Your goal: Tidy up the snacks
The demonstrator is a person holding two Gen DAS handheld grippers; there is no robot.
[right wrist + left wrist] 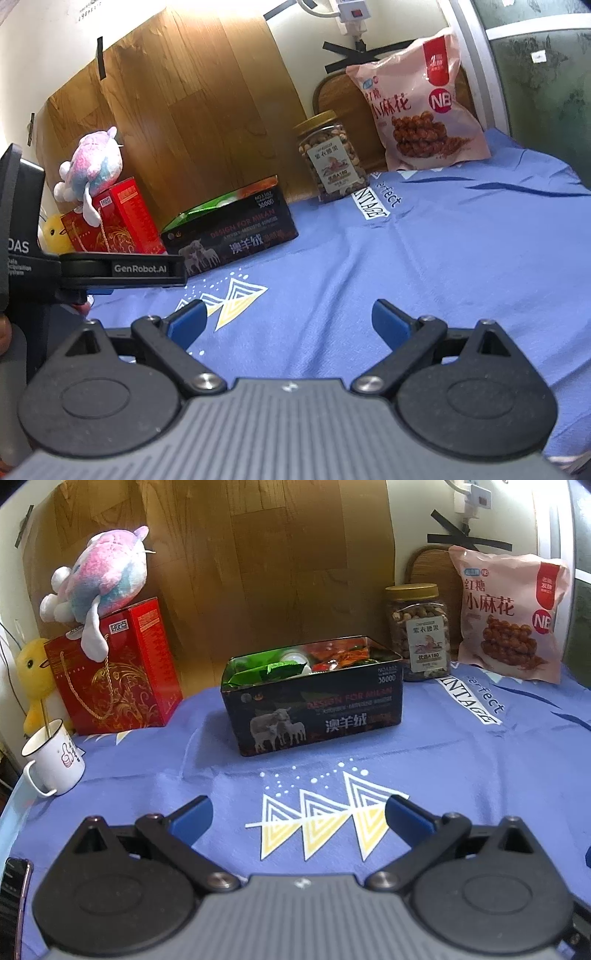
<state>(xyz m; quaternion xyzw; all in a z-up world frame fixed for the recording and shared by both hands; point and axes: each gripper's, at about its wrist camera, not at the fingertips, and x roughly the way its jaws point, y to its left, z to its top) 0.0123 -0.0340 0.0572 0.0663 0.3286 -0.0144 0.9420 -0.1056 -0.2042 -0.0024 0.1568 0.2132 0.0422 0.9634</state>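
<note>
A black open tin box (314, 709) stands mid-table, holding green and orange snack packets (273, 670). It also shows in the right wrist view (229, 232). A clear nut jar (419, 635) with a gold lid and a pink snack bag (513, 616) stand at the back right; both show in the right wrist view, jar (332, 158), bag (417, 107). My left gripper (297, 819) is open and empty, low over the blue cloth, short of the tin. My right gripper (288, 321) is open and empty, to the right of the tin. The left gripper's body (122, 269) shows at the right wrist view's left edge.
A blue printed cloth (461, 775) covers the table. A red gift box (118, 672) with a pink plush toy (103, 576) on top, a yellow duck toy (35, 686) and a white mug (51, 760) stand at the left. A phone (13, 897) lies at the near left edge. A wooden panel (258, 554) backs the table.
</note>
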